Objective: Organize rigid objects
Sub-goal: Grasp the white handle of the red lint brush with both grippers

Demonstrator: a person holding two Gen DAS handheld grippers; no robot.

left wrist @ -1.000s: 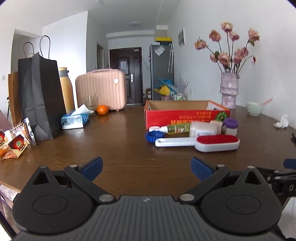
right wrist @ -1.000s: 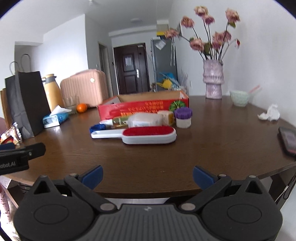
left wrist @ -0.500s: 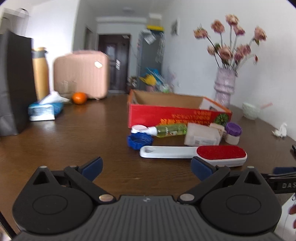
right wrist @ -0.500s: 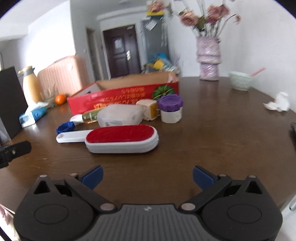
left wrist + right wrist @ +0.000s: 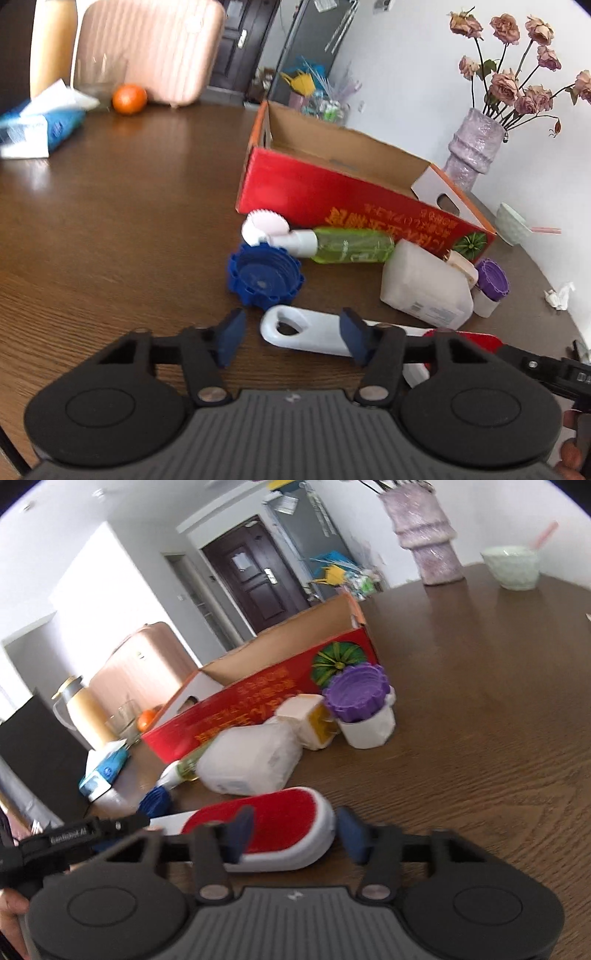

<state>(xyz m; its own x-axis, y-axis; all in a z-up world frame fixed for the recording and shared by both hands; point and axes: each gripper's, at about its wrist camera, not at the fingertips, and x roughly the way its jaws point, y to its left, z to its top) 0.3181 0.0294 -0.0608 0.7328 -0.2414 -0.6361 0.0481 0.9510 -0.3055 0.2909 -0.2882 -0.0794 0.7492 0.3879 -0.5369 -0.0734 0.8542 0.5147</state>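
1. the lint brush [image 5: 273, 830] lies flat on the table [image 5: 480, 738], in front of the red box [image 5: 332, 192].
2. the left gripper [image 5: 291, 339] has its fingers around the white handle [image 5: 303, 330] of the brush. the fingers are closing but do not seem to press on it yet.
3. the right gripper [image 5: 295, 832] has its fingers around the red head of the brush. they are closing too, and a small gap shows on the right side.
4. the brush looks hard and stiff, and i think it is light. the plastic handle may be a bit slippery, so hold the narrow middle of it. the fuzzy red top should grip better.
5. the red box is open on top. what i can see of the inside looks bare, but its floor is mostly hidden.
6. a green bottle [image 5: 351, 245], a blue cap [image 5: 264, 277], a white jug [image 5: 424, 291] and a jar with a purple lid [image 5: 362, 709] lie just in front of the box. the jar is closed, so i cannot tell what is in it.
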